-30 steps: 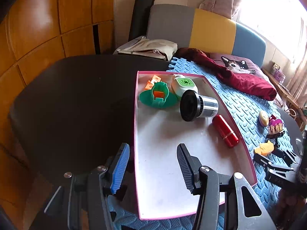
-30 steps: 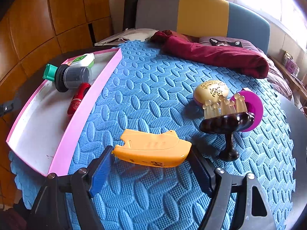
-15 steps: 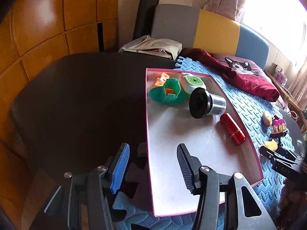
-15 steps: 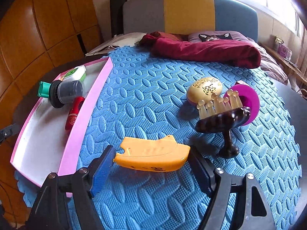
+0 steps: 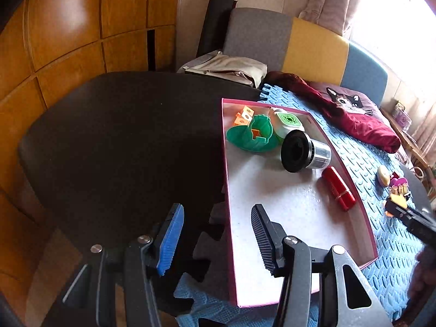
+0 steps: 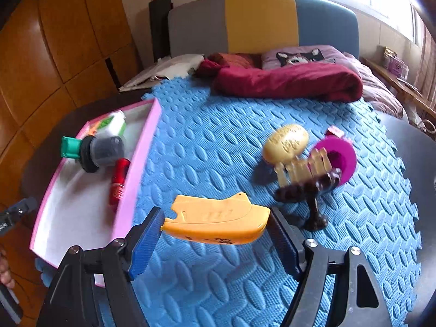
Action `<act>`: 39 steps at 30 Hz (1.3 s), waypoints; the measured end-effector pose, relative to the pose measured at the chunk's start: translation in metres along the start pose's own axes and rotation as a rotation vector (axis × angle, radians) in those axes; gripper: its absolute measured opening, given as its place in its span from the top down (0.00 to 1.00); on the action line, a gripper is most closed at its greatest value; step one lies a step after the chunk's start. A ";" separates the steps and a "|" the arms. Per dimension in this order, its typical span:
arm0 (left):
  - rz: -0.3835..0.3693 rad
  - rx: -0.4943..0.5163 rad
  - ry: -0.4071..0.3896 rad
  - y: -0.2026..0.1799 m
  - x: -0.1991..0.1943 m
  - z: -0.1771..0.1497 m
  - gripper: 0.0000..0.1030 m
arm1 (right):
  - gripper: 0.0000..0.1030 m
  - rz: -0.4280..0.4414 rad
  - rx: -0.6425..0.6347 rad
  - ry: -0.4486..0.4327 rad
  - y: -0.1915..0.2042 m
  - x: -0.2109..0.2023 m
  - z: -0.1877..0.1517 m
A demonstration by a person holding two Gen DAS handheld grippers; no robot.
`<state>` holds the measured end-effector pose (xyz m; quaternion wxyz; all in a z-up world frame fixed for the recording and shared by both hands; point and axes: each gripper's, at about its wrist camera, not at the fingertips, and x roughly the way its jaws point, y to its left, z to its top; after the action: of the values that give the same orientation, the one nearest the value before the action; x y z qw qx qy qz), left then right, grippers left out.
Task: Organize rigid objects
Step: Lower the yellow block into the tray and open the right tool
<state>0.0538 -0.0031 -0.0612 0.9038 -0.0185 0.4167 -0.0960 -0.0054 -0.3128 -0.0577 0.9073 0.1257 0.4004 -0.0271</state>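
The right claw [image 6: 215,234] is clamped end to end on a flat orange-yellow plastic piece shaped like a little boat [image 6: 218,224], which hangs clear of the blue embossed foam mat [image 6: 218,141] with its shadow falling on the mat below. The grip looks thin to me: each pad meets only a narrow tip of the long piece, so a quick swing or a roll of the wrist could pivot it or let it slip out and drop. On a path toward the pink-rimmed white tray [image 6: 141,147], the piece could also catch the raised rim or knock the red cylindrical tube [image 6: 118,181] lying just inside it, beside the black-and-clear jar on its side [image 6: 102,151]. The dark wooden stand with pale prongs [image 6: 308,188], close on the right, is top-heavy and would likely tip if clipped. The right claw points forward and downward over the mat, just beside the tray's long edge. The left claw [image 5: 215,234] stands apart with nothing between its pads, angled down over the tray's near corner, one finger over the dark bench [image 5: 122,136] and one over the tray floor.
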 end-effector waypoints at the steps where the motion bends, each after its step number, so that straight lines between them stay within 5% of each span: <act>1: -0.001 -0.004 -0.001 0.001 0.000 0.000 0.49 | 0.25 0.014 -0.011 -0.009 0.005 -0.003 0.003; 7: 0.006 -0.031 -0.003 0.010 0.001 0.003 0.49 | 0.25 0.143 -0.139 -0.016 0.059 -0.008 0.024; 14: 0.024 -0.056 -0.010 0.022 0.000 0.005 0.49 | 0.25 0.288 -0.345 0.079 0.133 0.018 0.023; 23: 0.036 -0.064 0.003 0.028 0.005 0.002 0.49 | 0.25 0.164 -0.337 0.161 0.144 0.086 0.031; 39: 0.031 -0.040 -0.010 0.023 -0.003 0.001 0.49 | 0.24 0.101 -0.390 0.167 0.154 0.095 0.025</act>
<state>0.0566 0.0198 -0.0609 0.9067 -0.0306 0.4143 -0.0736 0.0999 -0.1655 -0.0789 0.8783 -0.0303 0.4650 0.1069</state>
